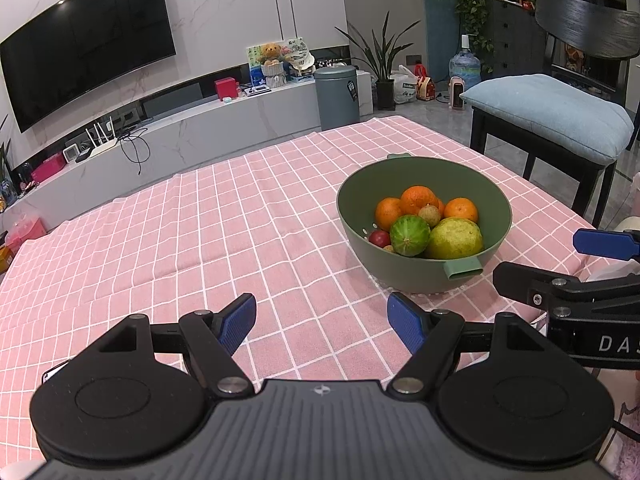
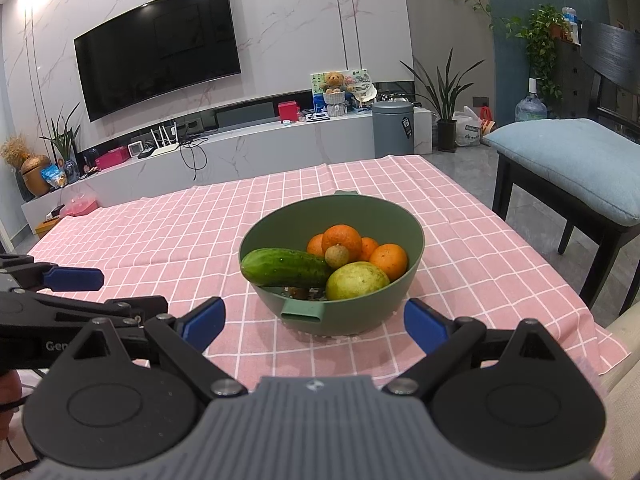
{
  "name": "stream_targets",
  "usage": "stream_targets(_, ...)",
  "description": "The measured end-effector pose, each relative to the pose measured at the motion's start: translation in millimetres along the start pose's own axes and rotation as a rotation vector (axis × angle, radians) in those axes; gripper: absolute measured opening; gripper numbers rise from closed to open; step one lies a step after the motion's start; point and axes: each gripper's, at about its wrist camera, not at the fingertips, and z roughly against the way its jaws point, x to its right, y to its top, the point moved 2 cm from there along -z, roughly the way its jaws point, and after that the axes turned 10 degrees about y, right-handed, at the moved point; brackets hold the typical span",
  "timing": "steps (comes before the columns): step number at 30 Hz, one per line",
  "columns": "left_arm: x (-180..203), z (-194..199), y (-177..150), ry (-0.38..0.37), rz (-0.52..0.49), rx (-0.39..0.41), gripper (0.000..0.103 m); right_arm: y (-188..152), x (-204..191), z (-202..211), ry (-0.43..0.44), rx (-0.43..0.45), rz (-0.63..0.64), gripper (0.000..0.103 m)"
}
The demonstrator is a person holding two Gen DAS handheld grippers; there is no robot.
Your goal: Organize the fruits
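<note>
A green colander bowl [image 1: 496, 216] [image 2: 414, 248] stands on the pink checked tablecloth [image 1: 208, 216] [image 2: 168, 232]. It holds several oranges [image 1: 418, 199] [image 2: 342, 240], a cucumber [image 1: 409, 236] [image 2: 286, 267], a yellow-green round fruit [image 1: 454, 238] [image 2: 356, 280], a small brown fruit [image 1: 429, 215] [image 2: 335, 255] and a small red fruit [image 1: 379, 238]. My left gripper [image 1: 322, 322] is open, low over the cloth, short and left of the bowl. My right gripper [image 2: 314, 320] is open just in front of the bowl, empty. Each gripper shows at the edge of the other's view.
A dark chair with a blue cushion [image 1: 552, 116] [image 2: 568, 160] stands past the table's right edge. Behind the table are a TV console [image 1: 200, 128], a wall TV [image 2: 160, 48], a grey bin [image 1: 337, 96] and plants. Bare cloth lies left of the bowl.
</note>
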Motion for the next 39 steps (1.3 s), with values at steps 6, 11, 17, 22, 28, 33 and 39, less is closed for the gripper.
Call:
stream_targets(6, 1.7, 0.2, -0.2, 0.0, 0.001, -0.002, 0.088, -0.1, 0.1, -0.1, 0.0, 0.001, 0.0, 0.092)
stream_targets(11, 1.6, 0.2, -0.5, 0.001, 0.003, -0.003, 0.088, -0.1, 0.1, -0.3, 0.001, 0.0, 0.0, 0.092)
stream_targets(17, 2.3, 1.3, -1.0, 0.004, -0.003, -0.002, 0.088, -0.1, 0.3, -0.3, 0.0, 0.0, 0.0, 0.092)
stream_targets(22, 3.0, 0.7, -1.9, 0.005, -0.003, -0.005, 0.088, -0.2, 0.2, -0.2, 0.001, 0.0, 0.0, 0.093)
stream_targets(28, 4.6, 2.7, -3.9, 0.006, -0.003, -0.007, 0.088, 0.0, -0.2, -0.1, 0.001, 0.001, -0.002, 0.093)
stream_targets(33, 3.9, 1.7, -3.6, 0.004, -0.003, -0.008, 0.088, -0.1, 0.1, 0.0, 0.001, 0.001, -0.002, 0.093)
stream_targets(39, 3.3, 3.3, -4.4, 0.001, -0.002, -0.012, 0.088, -0.2, 0.3, -0.1, 0.001, 0.001, -0.002, 0.093)
